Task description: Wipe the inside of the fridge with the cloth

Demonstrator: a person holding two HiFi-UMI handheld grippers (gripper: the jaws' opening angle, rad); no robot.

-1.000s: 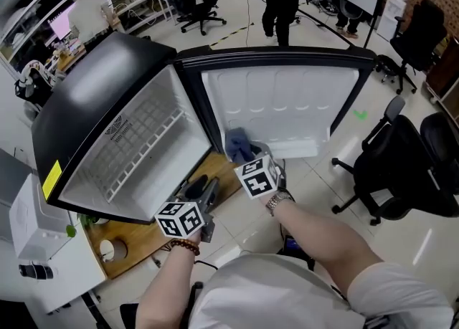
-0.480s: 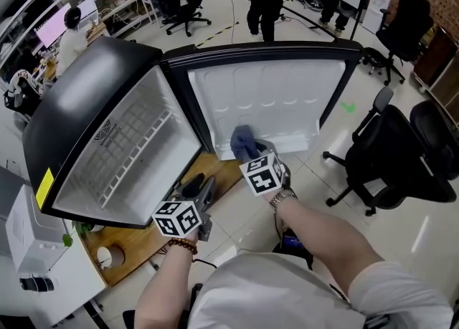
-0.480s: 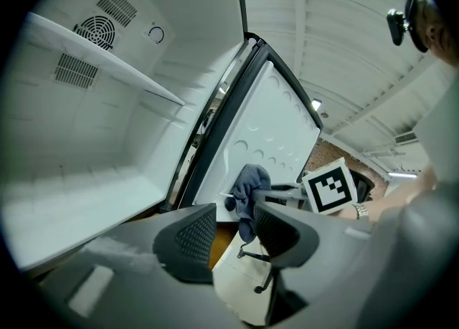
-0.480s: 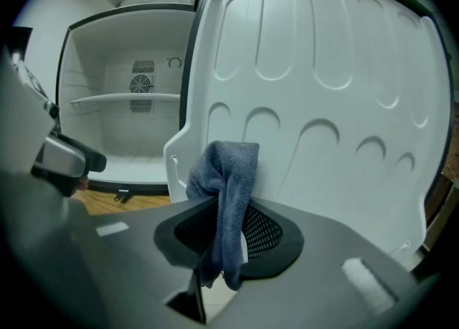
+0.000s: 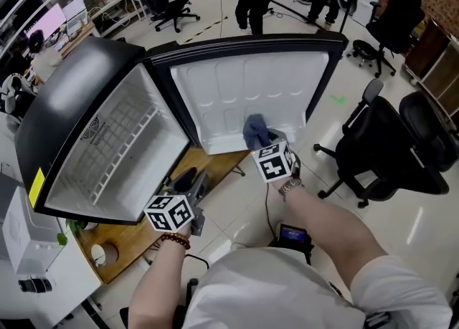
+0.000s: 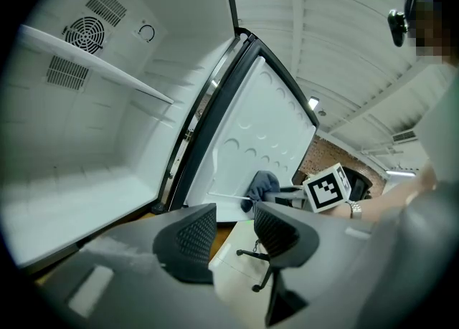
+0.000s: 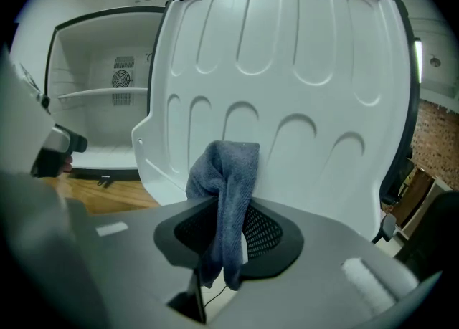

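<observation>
As the right claw [image 5: 264,145] reaches forward clamped on the cloth [image 7: 229,170], the left claw [image 6: 235,229] hangs open

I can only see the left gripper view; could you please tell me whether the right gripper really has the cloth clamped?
Observer: Yes. In its own view the right gripper is shut on the cloth, which droops below its jaws.
Operator: Where is the cloth aimed?
Observer: At the lower part of the open door; whether it touches is unclear.
Operator: And where is my own gripper?
Observer: The head view shows the left gripper over the desk, outside the fridge.
</observation>
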